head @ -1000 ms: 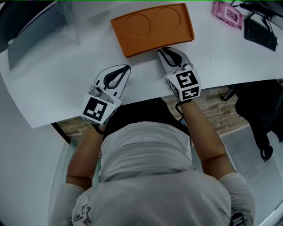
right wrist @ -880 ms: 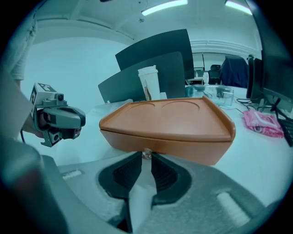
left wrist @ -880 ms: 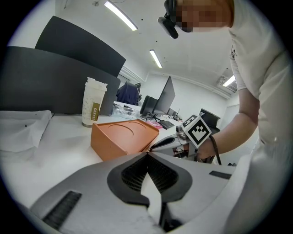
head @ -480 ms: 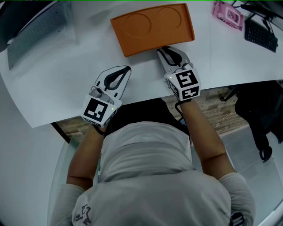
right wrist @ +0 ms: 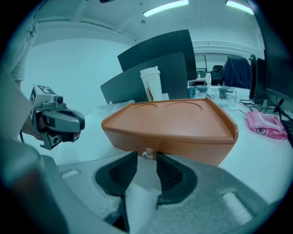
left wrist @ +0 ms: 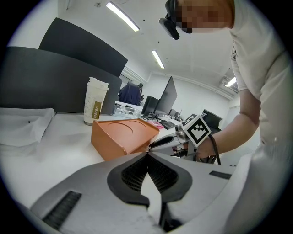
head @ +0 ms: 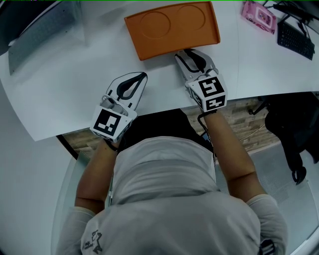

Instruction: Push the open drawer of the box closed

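The orange box (head: 172, 27) sits on the white table (head: 75, 84), back from the near edge and about midway along it, with two round recesses in its lid. Its long front face is turned toward the person. A small pale knob (right wrist: 147, 154) sticks out of the middle of that face, and as far as I can tell the drawer front lies level with it.

The right gripper (head: 188, 54) is right up against that front. Its jaws are opening, with the knob between the tips and a gap showing on either side, so the pads do not press on it.

The left gripper (head: 142, 75) rests lower on the table, nearer the near edge and apart from the box. Its jaws are together at the tips, with nothing between them.

A paper coffee cup (left wrist: 95, 101) stands beyond the box, in front of a dark screen panel. Toward the table's far right corner lie a pink packet (head: 258, 12) and a black keyboard (head: 294, 37).
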`<state>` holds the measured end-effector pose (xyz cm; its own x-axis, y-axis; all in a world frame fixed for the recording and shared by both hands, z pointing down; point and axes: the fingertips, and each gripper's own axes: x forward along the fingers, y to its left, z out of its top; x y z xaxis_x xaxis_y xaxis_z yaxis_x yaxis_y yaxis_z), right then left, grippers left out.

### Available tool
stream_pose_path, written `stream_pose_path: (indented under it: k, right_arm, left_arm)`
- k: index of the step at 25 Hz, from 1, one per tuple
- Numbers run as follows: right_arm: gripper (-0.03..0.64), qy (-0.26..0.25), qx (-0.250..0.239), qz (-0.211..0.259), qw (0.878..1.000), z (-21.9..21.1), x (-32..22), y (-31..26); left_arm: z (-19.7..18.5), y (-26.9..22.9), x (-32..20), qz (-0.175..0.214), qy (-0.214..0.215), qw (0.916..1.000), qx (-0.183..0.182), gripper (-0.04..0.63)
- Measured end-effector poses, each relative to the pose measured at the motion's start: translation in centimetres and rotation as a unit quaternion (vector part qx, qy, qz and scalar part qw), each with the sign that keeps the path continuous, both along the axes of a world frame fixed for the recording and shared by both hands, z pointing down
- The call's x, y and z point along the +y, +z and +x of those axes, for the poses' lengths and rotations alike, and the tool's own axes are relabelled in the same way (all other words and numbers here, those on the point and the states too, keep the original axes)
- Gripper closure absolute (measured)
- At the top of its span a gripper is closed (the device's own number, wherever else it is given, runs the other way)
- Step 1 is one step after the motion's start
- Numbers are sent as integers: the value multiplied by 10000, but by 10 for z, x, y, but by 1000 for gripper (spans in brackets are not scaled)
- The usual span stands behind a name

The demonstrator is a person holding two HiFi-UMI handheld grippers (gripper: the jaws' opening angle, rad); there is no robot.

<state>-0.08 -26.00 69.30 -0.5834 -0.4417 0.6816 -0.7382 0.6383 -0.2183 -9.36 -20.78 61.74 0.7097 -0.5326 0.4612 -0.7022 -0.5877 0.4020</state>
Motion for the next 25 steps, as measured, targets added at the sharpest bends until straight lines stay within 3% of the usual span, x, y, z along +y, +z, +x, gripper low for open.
stream_pose_path:
  k: [15,25]
  right_arm:
    - [485,-21,-103,346,9993,33,37,-44]
    - [485,-171,-175,766,9968,55,78,-99]
  left_arm:
    - [30,-38,36,421,-12,9991,-41,597]
    - [61,-86,70,927,-50,9957,72,597]
